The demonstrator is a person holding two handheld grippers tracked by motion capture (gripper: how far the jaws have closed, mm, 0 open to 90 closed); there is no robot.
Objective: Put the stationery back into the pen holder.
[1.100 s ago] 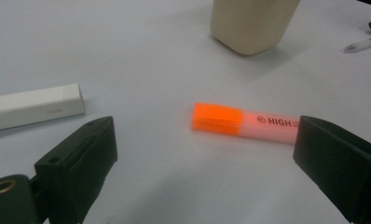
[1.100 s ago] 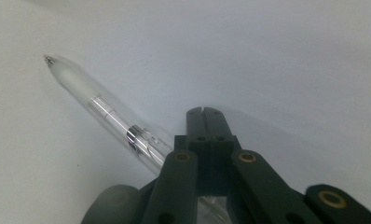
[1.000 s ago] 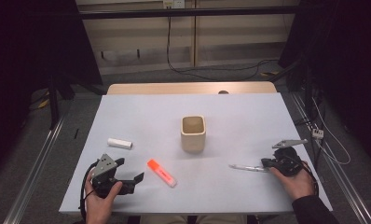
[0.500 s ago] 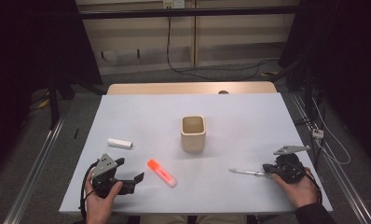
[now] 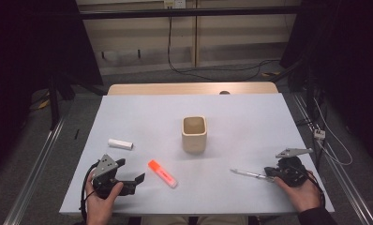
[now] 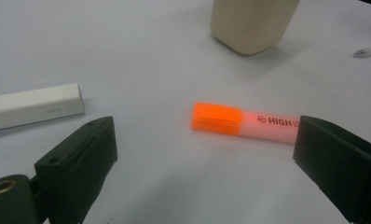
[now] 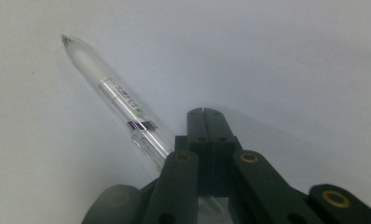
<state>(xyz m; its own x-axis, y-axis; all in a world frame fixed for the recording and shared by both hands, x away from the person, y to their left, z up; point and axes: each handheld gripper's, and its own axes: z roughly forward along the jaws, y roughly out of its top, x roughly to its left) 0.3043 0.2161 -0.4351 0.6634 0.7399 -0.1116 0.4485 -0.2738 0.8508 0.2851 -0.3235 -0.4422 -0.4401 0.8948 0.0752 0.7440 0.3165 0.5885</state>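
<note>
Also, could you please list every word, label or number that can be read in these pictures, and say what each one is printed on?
"HIGH" with a small round logo before it: on the orange highlighter; the word runs on behind the left gripper's jaw.
Faint grey print on the white stick: too small to read.
Dark print on the label of the clear pen: too blurred to read.
The beige cup bears no text that I can see.

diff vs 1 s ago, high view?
The right gripper slid slightly toward the table's near edge, and the clear pen at its shut jaws went with it. Whether the jaws pinch the pen is unclear. The left gripper, orange highlighter, white tube and beige cup stayed put.
</note>
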